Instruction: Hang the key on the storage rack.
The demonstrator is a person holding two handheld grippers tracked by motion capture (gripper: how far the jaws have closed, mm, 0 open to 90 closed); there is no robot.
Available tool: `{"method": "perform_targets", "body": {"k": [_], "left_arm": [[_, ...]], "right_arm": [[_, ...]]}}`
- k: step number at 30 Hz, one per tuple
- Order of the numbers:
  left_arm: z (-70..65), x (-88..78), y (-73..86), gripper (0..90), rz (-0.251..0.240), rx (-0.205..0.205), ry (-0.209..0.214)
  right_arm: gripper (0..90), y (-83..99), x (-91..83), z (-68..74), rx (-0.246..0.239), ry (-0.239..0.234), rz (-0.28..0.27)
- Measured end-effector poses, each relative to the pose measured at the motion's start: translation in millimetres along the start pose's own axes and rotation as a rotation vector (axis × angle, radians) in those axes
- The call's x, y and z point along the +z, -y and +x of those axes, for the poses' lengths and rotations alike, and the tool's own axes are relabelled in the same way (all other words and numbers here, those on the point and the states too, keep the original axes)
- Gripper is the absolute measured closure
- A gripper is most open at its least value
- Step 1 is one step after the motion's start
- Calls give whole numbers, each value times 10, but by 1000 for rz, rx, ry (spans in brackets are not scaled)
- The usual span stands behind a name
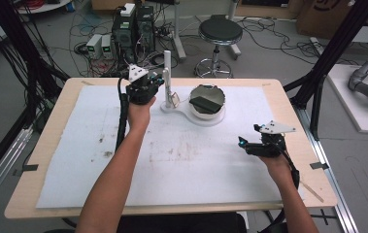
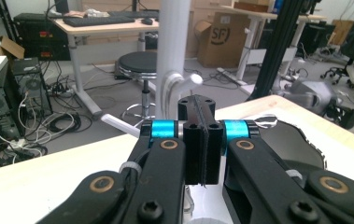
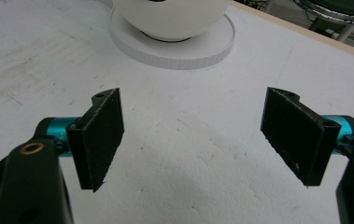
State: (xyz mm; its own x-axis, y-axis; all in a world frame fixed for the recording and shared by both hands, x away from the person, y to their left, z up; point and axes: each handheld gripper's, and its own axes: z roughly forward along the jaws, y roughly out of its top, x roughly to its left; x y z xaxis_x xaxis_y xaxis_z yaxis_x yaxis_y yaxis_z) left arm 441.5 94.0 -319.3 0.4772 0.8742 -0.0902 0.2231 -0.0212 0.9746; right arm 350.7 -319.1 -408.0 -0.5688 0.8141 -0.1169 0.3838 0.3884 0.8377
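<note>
Your left gripper [image 1: 158, 80], jaws pressed together, meets the upright white post [image 1: 167, 73], its long axis vertical; your right gripper [image 1: 247, 141] rests spread wide

In the high view the person's left forearm [image 1: 118, 170] reaches from the bottom edge toward 12 o'clock, its hand wrapped around the left gripper [image 1: 158, 80] far up the table; in the left gripper view its jaws are pressed flat together. The right forearm [image 1: 293, 199] rises from 5 o'clock, and the right gripper [image 1: 243, 142] points toward 9 o'clock, its jaws spread wide apart in the right gripper view.
</note>
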Motion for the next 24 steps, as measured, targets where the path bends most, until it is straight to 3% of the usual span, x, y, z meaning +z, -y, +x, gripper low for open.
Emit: {"method": "perform_targets", "body": {"k": [8, 13, 15, 19, 22, 24], "left_arm": [[48, -48, 114, 866, 25, -29, 17], [149, -187, 257, 694, 33, -55, 45], [199, -249, 312, 584, 27, -67, 55], [340, -423, 447, 416, 21, -54, 66], [447, -543, 527, 279, 21, -105, 66], [493, -617, 590, 197, 21, -86, 66]], "right_arm": [[218, 13, -36, -9, 10, 5, -3], [218, 8, -29, 2, 6, 3, -1], [218, 3, -24, 15, 7, 1, 0], [218, -9, -9, 41, 1, -7, 4], [218, -19, 8, 60, 0, -9, 6], [218, -27, 22, 70, -2, -15, 9]]}}
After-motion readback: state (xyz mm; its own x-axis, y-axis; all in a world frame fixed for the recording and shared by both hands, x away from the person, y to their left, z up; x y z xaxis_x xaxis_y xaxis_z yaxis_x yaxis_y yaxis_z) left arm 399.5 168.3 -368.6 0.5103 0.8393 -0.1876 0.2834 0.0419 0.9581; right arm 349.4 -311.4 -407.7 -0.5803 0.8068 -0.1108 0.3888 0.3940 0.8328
